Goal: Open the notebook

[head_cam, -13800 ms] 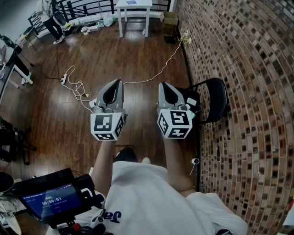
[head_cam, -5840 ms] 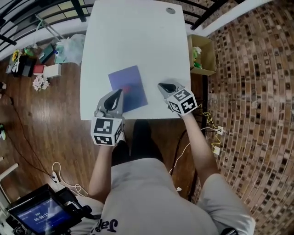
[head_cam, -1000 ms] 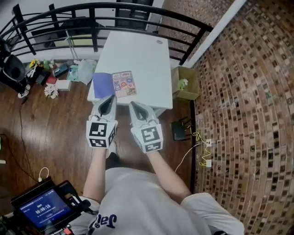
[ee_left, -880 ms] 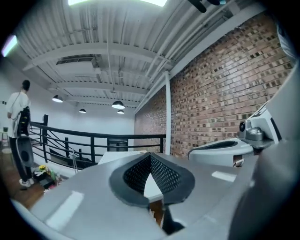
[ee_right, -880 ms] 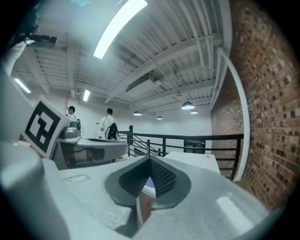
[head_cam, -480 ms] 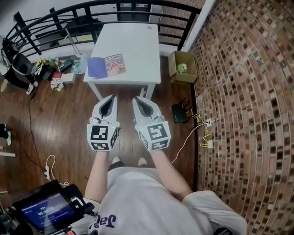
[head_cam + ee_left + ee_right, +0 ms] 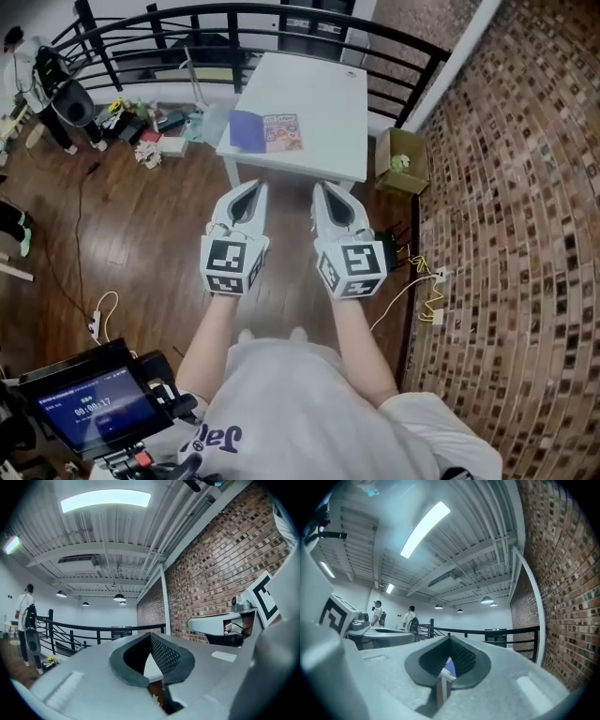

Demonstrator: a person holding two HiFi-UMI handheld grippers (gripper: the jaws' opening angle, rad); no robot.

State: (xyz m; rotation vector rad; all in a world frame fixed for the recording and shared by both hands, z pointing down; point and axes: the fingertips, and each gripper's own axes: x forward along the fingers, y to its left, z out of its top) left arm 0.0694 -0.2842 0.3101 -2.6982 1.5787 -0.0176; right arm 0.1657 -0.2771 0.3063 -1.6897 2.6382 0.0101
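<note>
While both forearms reach fwd side by side, left tool [image 7: 257, 187] and right tool [image 7: 320, 187] point level, jaws together, nothing in either. Notebook [image 7: 267, 132] lies open on the bench [image 7: 330, 112], ahead of the tips, well apart. A sec ago the tips overlapped the bench edge; now they're backed off.

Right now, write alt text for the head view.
A notebook lies open on a white table, untouched. The person holds the left gripper and right gripper side by side, shut and empty, over wood floor short of the table.
</note>
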